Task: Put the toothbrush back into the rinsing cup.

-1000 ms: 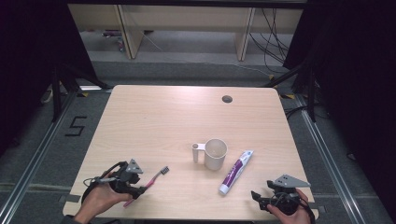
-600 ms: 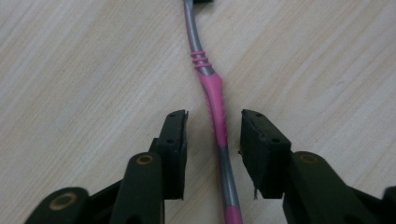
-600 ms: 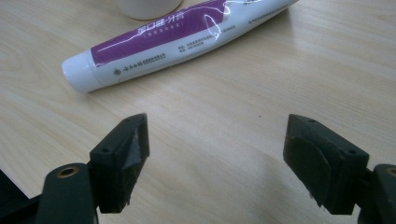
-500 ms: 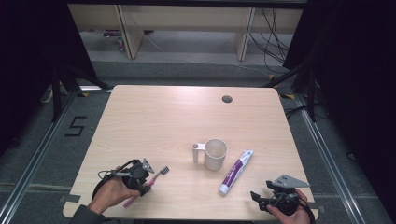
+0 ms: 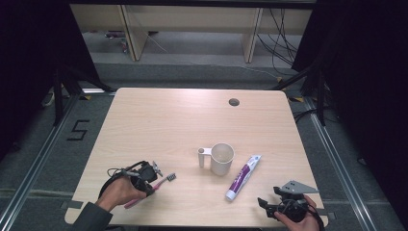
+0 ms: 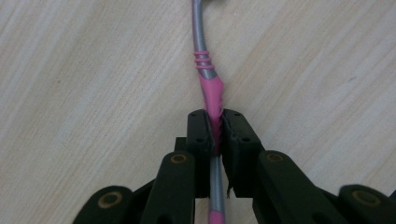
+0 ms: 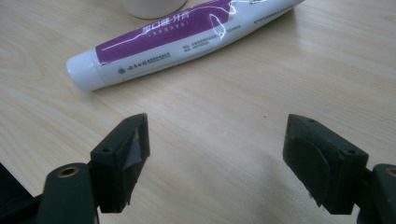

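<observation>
A pink and grey toothbrush (image 5: 166, 180) lies on the wooden table (image 5: 183, 125) at the front left. My left gripper (image 5: 153, 174) is shut on its pink handle (image 6: 212, 100), the jaws pinching it from both sides. A white mug (image 5: 221, 159) with its handle to the left stands near the table's middle. Right of it lies a white and purple toothpaste tube (image 5: 243, 177), cap toward the front. My right gripper (image 5: 265, 204) is open at the front right edge, its jaws spread wide and empty, a short way from the tube's cap (image 7: 84, 70).
A small round cable hole (image 5: 234, 102) sits near the table's far right edge. Beyond the table are a grey floor, dark frame legs and wooden shelving (image 5: 192, 29). A floor mark "5" (image 5: 78, 130) lies left of the table.
My left gripper moved forward along the toothbrush and closed on its handle. The right gripper has stayed where it was, open.
</observation>
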A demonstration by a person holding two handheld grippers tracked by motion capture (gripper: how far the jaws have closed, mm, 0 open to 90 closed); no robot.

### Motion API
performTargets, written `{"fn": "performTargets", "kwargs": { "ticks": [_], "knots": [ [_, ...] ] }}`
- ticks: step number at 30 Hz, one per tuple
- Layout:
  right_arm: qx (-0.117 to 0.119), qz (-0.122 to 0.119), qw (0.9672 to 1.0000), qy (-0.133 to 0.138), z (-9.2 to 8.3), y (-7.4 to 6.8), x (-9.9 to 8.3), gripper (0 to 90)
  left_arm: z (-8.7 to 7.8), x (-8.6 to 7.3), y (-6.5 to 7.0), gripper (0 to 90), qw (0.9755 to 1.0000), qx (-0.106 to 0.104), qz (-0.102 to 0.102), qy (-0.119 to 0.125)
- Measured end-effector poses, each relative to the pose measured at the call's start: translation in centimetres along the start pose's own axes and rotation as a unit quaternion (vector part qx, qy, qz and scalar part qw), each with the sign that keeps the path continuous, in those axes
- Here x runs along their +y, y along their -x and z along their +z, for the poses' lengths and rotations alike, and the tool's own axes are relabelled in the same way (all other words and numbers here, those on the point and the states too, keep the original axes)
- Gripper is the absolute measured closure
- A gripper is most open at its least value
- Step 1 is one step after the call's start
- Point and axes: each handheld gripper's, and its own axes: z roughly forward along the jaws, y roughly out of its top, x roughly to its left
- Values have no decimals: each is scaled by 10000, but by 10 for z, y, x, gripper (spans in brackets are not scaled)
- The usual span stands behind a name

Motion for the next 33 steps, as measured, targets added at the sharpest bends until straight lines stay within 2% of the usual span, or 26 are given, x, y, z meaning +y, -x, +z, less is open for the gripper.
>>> {"fn": "performTargets", "kwargs": {
  "ticks": [2,3,5,11,16,21,23,25,26,29,31,33],
  "knots": [
    [-21,-6,10000,18,0,0,0,238,0,2,0,810,10000,-37,-1,-66],
    [34,77,10000,-24,1,-1,0,238,0,3,1,810,9999,-61,-16,-78],
    [0,-13,10000,23,1,0,0,239,1,6,1,811,9999,-64,-22,-136],
    [15,-13,10000,2,1,-1,0,239,2,12,3,815,9992,-4,-117,-381],
    [27,-28,10000,10,0,0,0,239,2,15,6,817,9988,74,-3,-486],
    [34,-14,10000,13,0,0,0,239,2,15,6,822,9986,44,111,-520],
    [-4,-28,10000,30,1,0,0,239,2,15,6,823,9986,52,146,-510],
    [25,-24,10000,8,1,0,0,239,2,14,7,824,9987,172,162,-448],
    [26,-28,10000,17,1,0,0,239,2,14,6,824,9988,145,166,-440],
    [40,41,10000,-23,1,0,0,239,0,12,4,824,9995,98,82,-291],
    [11,-37,10000,30,1,1,0,240,-2,10,1,824,9998,84,67,-179],
    [31,45,10000,-5,0,0,0,240,-7,9,-2,824,10000,38,-19,61]
  ]
}}
